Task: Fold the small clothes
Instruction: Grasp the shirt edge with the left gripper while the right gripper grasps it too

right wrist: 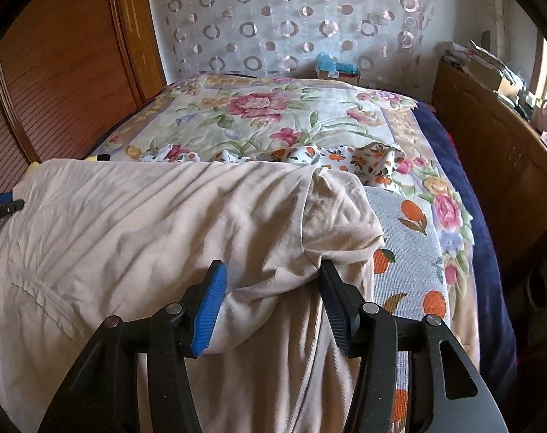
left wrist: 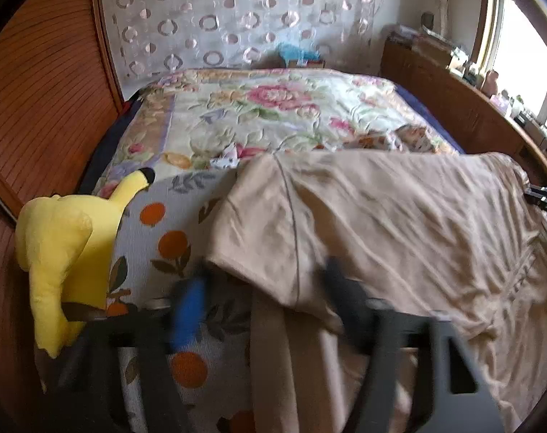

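Both tongs sit at the near edge of a beige garment (right wrist: 158, 223) spread over an orange-print cloth (right wrist: 410, 252) on the bed (right wrist: 259, 115). The right tongs (right wrist: 271, 299) stand about half open, with a bunched fold of the garment bulging between the blue pad (right wrist: 210, 310) and the black one; the pads flank the cloth rather than pinch it, so nothing is truly held. The left tongs (left wrist: 262, 306) are blurred. Their jaws look partly open around the garment's near corner, but whether they press on the fabric I cannot tell.

What could go wrong — mostly an uneven fold. If one side grips and the other only brushes the fabric, a lift would drag one corner and leave the other, skewing the garment. The wad between the right jaws is thick and rumpled; closing on it may catch several layers and lock a crease into the fold. The print cloth lies directly beneath, so a deep bite could pick it up too. A yellow plush (left wrist: 67, 249) sits just beside the left tongs — a sideways sweep there would likely knock it or snag it.
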A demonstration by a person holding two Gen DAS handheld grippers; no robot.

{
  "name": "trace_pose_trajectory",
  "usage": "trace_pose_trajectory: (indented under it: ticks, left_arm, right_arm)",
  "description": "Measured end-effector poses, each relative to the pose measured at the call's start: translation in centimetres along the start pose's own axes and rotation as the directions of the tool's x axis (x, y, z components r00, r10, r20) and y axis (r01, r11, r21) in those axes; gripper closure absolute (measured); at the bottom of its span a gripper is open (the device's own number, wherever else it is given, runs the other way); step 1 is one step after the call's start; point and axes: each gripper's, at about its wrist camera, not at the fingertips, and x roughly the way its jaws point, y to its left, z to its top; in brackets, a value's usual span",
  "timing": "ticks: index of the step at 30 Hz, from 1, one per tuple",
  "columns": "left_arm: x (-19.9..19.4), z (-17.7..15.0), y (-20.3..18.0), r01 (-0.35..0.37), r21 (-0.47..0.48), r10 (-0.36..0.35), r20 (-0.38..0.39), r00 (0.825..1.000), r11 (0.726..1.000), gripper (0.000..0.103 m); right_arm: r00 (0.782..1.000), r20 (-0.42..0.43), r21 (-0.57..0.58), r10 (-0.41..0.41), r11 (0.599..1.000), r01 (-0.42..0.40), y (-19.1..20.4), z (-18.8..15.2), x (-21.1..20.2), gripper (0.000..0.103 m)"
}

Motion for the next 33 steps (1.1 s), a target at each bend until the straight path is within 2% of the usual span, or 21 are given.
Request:
trace_pose_trajectory:
  ticks: [1,3,9,17,22,23,24,26,29,33]
  left_arm:
    - [-0.1,0.1,-0.1,0.009,0.000,-0.009,0.008,1.000,1.000,0.065]
    - [-0.1,0.3,-0.2,0.010,0.007,-0.010,0.020,1.000,1.000,0.081]
    - [-0.9,1.5,-0.7,0.006,0.035,-0.008,0.069,0.998,0.999,0.098]
    - [-2.0,2.4,-1.6,0.034,0.038,-0.038,0.094,0.995,0.999,0.100]
    - [-1.8,2.4,-2.0,0.024,0.046,-0.028,0.084,0.996,0.999,0.100]
    - [-1.6,2.4,-2.0,0.025,0.043,-0.028,0.080,0.996,0.999,0.100]
    - [-1.6,2.3,-2.1,0.027,0.041,-0.030,0.077,0.997,0.999,0.100]
    - [-2.1,2.3,-2.2,0.036,0.034,-0.039,0.089,0.995,0.999,0.100]
    - [-3.8,2.4,-2.2,0.037,0.019,-0.039,0.138,0.990,0.999,0.100]
    - [-6.8,2.6,-1.8,0.040,-0.008,-0.037,0.212,0.977,0.999,0.100]
  right_arm:
    - [1.000,-0.001,-0.007,-0.007,1.000,0.007,0.1,0.0,0.0,0.048]
    - [1.000,-0.003,-0.020,-0.018,1.000,0.018,0.4,0.1,0.1,0.048]
    - [1.000,-0.001,-0.026,-0.022,0.999,0.022,0.5,0.1,0.1,0.047]
    - [0.999,0.009,-0.034,-0.041,0.999,0.041,0.7,0.1,0.0,0.047]
    - [1.000,0.000,-0.024,-0.001,1.000,0.001,0.5,0.2,0.2,0.049]
    - [1.000,0.001,-0.021,0.004,1.000,-0.004,0.4,0.3,0.3,0.060]
    - [1.000,0.000,-0.016,0.012,1.000,-0.012,0.3,0.4,0.4,0.067]
    - [1.000,0.004,-0.019,0.018,1.000,-0.017,0.1,0.7,0.4,0.095]
    - [0.999,0.040,-0.022,0.032,0.999,-0.031,0.0,0.8,-0.4,0.096]
    - [0.989,0.141,-0.025,0.046,0.999,-0.043,0.1,0.8,-3.7,0.097]
